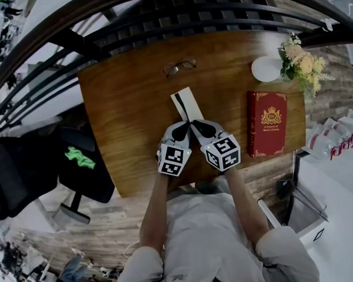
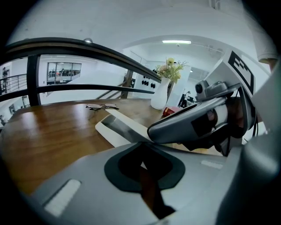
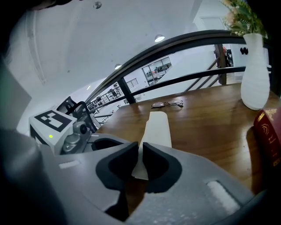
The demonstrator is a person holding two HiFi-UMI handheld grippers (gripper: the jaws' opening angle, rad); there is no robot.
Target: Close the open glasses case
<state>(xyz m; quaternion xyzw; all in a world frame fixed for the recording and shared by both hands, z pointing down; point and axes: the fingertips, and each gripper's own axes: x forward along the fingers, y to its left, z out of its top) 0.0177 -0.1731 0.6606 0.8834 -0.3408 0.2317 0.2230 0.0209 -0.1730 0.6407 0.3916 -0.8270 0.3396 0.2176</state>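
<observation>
Right claw [image 3: 140, 148] grips the open glasses case [image 3: 158, 127], left claw [image 2: 143, 143] pressed together; glasses [image 3: 167, 104] lie beyond it.

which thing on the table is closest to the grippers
The case, its near end at the left gripper and right gripper; glasses, book and vase lie well away.

Red book [image 1: 267, 122], white vase [image 1: 265, 68] of flowers [image 1: 302, 63], spectacles [image 1: 179, 66], perhaps a chair [image 1: 90, 180]
</observation>
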